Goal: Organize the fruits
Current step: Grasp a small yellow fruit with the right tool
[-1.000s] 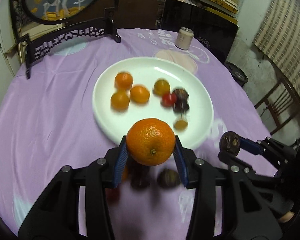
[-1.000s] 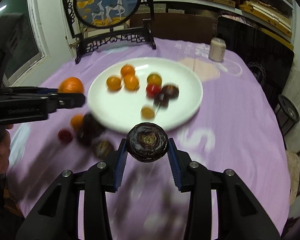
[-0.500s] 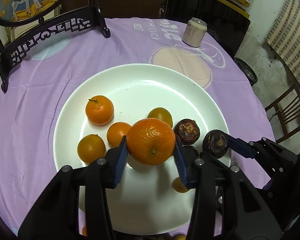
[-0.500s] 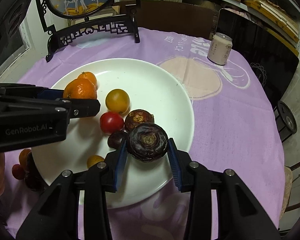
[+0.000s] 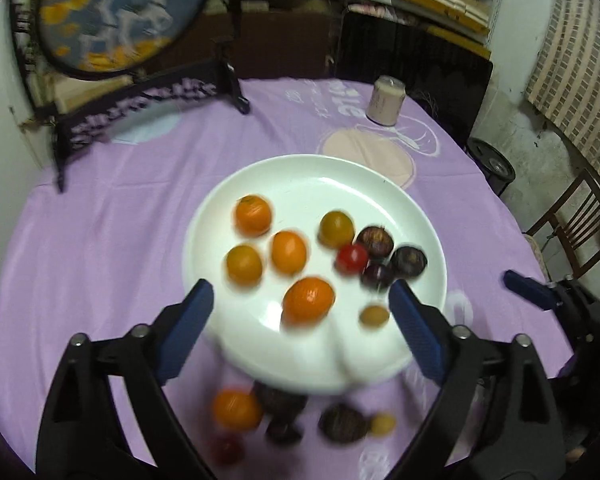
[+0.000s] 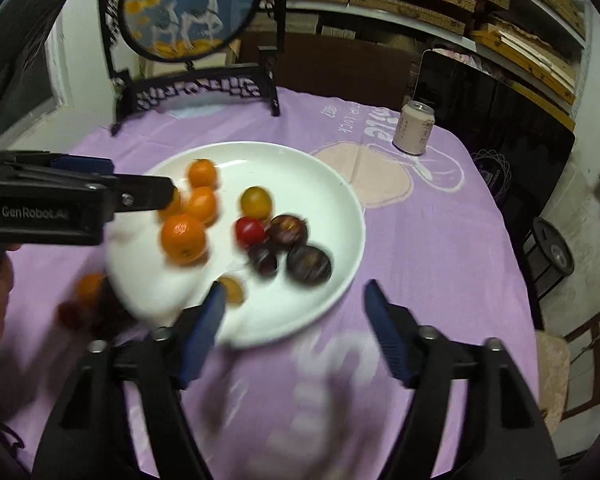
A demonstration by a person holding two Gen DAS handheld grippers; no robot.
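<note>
**White plate holds ten fruits; both grippers spread and empty**

White and glossy, the plate [image 5: 300,176] sits mid-table on the purple tablecloth [image 5: 100,240]. On its left half lie four oranges: three grouped at the far left and a larger orange [image 5: 309,299] nearer, smeared by motion blur. To the right sit a yellow-green fruit [image 5: 336,229], one red tomato [image 5: 352,258], three dark purple fruits [image 5: 408,261] clustered together, and a small yellowish fruit [image 5: 374,316] at the near edge. The plate's near rim is blurred, and a pale smear crosses it.

Off the plate, on the near cloth, a second group is hard to make out: one orange [image 5: 236,408], about three dark fruits, a small red one and a small yellow one, all blurred.

The left gripper [image 5: 300,330] hangs above the plate's near rim, jaws spread wide and holding nothing. The right gripper [image 6: 292,330] is likewise spread and empty over the near right rim; in the left view only one blue tip of it shows at the right edge.

Farther off stand one drink can [image 6: 416,134] at the far right and a round painted screen [image 6: 188,8] on a dark carved stand at the far left.
</note>
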